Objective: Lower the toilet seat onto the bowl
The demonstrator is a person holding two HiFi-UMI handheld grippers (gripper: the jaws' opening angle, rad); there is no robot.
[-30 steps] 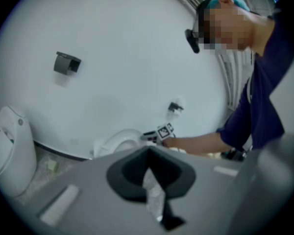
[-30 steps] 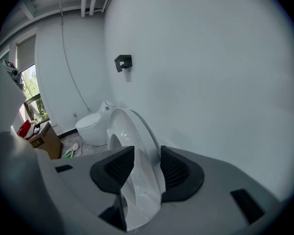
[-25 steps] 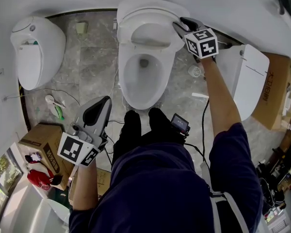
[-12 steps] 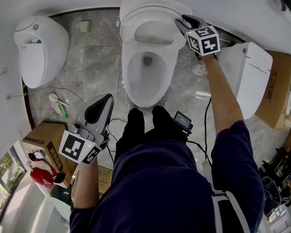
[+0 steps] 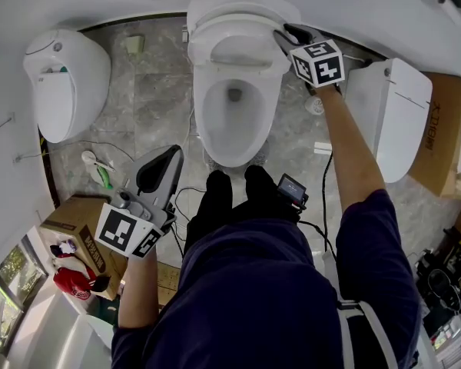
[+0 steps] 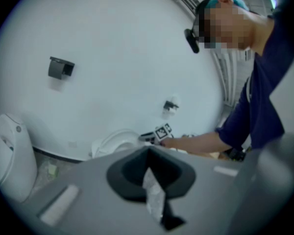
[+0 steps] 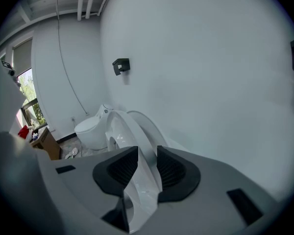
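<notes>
Step in hand: taking hold of the toilet seat (image 5: 238,51), which stands raised against the tank, above the open bowl (image 5: 202,129).

Right gripper (image 7: 143,168) is at the seat's right edge. Its jaws have just been closing, and the seat's white rim fills the gap between the pads, apparently pinched. Left gripper (image 5: 167,156) hangs low beside the person's left leg, well apart from the toilet, with jaws together and nothing held.

Judgement: lowering is not yet begun. The next move calls for swinging the rim forward and down about the rear hinge and following its arc. The grip should hold until the seat rests on the bowl, so it does not drop and slam.

Surroundings: second toilet (image 5: 65,83) to the left, another white toilet unit (image 5: 392,121) to the right, cardboard box (image 5: 65,221) at lower left, black cable (image 5: 323,191) on the tiled floor. The person's feet (image 5: 230,194) stand just in front of the bowl. Nothing lies on the bowl rim to block the seat.
</notes>
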